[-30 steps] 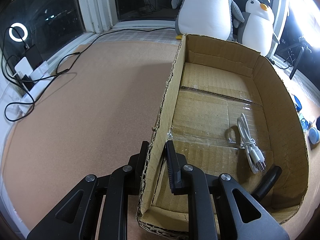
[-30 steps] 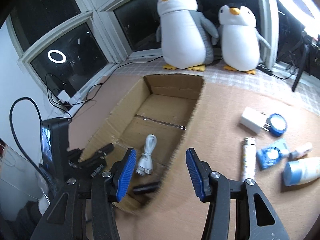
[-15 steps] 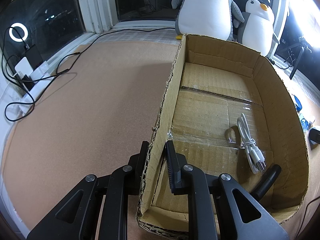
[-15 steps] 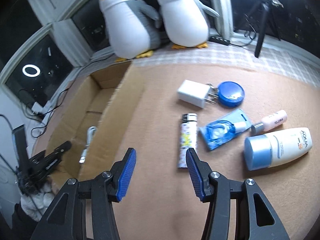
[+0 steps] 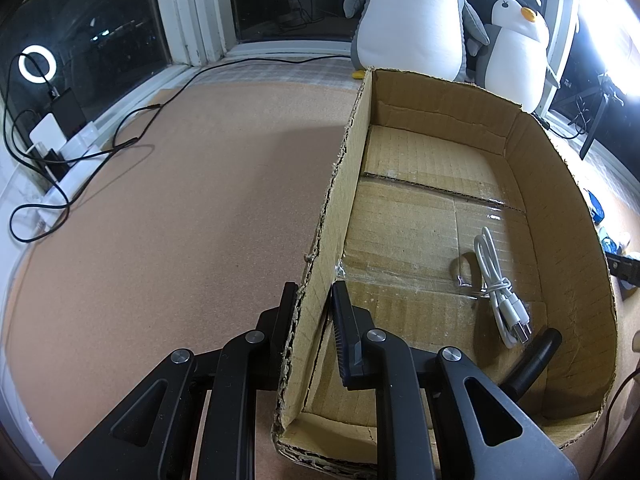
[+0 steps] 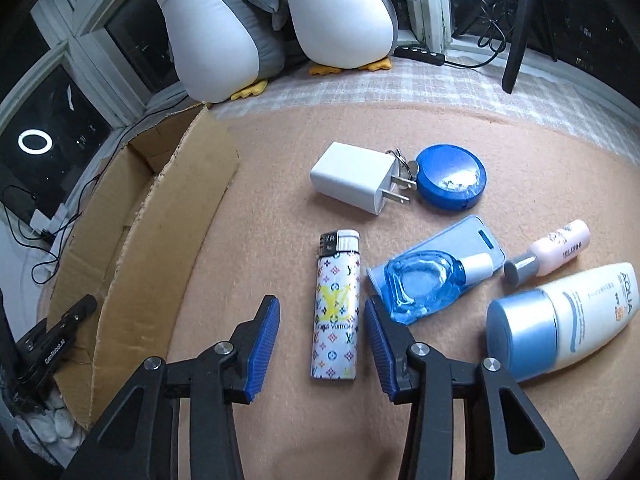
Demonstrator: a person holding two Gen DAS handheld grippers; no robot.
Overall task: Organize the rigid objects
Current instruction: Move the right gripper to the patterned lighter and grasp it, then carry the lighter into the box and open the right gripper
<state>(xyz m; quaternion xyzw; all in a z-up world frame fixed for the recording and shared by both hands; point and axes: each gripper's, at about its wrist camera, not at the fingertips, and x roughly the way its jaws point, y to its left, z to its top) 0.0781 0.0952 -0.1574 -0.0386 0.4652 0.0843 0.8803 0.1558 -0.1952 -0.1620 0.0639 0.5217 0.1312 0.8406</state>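
The lighter [image 6: 335, 308] lay on the mat beside the cardboard box [image 6: 160, 248], looking light, stiff and slick, so grab mid-body. Right gripper [image 6: 320, 344] was closing around it, pads not touching; left gripper [image 5: 314, 320] clamped the box wall.

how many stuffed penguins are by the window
2. The larger penguin sits on the left beyond the cardboard box; the smaller penguin sits right beside it, touching. None looks hidden.

Tan felt-covered table [image 6: 400, 128]. Directly on it: cardboard box [image 6: 168, 216] at left; lighter [image 6: 335, 312], white charger [image 6: 354, 178], blue disc [image 6: 450, 178], sunscreen tube [image 6: 568, 320] at right.
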